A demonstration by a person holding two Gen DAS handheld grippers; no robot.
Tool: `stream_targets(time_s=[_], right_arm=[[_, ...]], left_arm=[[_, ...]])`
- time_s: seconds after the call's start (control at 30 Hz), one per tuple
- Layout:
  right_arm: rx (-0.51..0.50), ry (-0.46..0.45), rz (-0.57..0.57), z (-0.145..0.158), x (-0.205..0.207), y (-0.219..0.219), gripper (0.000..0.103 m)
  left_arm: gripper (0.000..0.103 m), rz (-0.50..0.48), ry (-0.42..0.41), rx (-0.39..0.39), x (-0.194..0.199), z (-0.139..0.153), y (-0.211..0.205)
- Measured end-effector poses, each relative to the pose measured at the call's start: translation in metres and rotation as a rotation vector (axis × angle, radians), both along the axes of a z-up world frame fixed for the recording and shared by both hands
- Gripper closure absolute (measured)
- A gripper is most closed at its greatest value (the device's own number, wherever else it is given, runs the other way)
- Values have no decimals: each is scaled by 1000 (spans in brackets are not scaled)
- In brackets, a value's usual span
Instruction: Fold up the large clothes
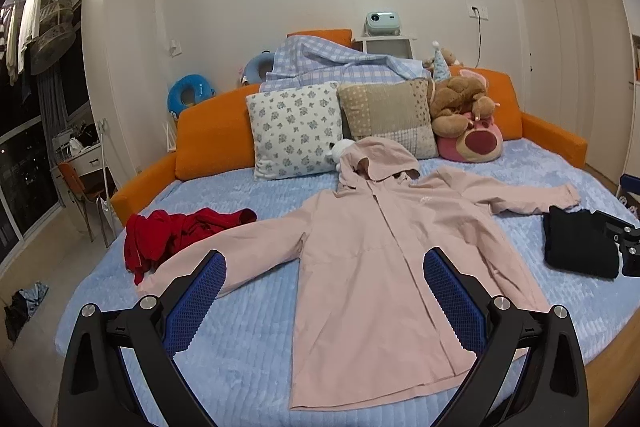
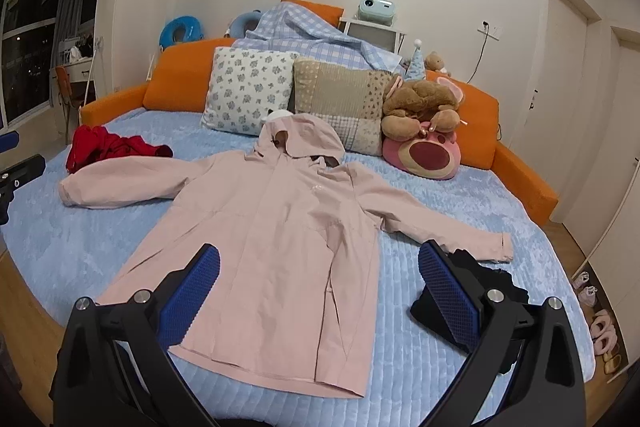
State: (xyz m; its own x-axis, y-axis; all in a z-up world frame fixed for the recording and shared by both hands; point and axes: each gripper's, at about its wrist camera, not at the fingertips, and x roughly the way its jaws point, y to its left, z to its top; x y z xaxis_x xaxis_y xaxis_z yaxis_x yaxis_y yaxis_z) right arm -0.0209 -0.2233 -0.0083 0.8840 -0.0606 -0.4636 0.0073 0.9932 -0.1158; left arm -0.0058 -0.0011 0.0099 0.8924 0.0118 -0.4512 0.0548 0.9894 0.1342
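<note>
Both the left gripper point(image 1: 324, 269) and the right gripper point(image 2: 318, 265) hover above the near edge of the bed point(image 1: 248, 339) with jaws spread wide, grasping nothing. The pink jacket point(image 1: 384, 267) lies flat, front up, at the bed's centre, sleeves spread toward both side edges, hood pointing at the pillows point(image 1: 296, 129). A red garment point(image 1: 168, 235) lies by the left edge, a black one point(image 1: 576, 247) by the right.

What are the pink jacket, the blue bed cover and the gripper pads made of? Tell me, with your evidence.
Pink jacket: looks like thin, matte woven shell, perhaps nylon or polyester; it lies flat with crisp creases.
Blue bed cover: seems a plush quilted fabric; stitched ribs and fuzzy sheen.
Gripper pads: probably rubber or soft plastic; blue with a fine gridded texture, on black frames.
</note>
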Motion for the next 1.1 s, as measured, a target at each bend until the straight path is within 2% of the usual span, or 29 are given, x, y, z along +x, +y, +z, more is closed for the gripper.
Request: stream_targets(time_s=[1.1], right_arm=[[-2, 21, -4, -5, 3, 3, 5]], left_arm=[[3, -16, 2, 16, -1, -11, -2]])
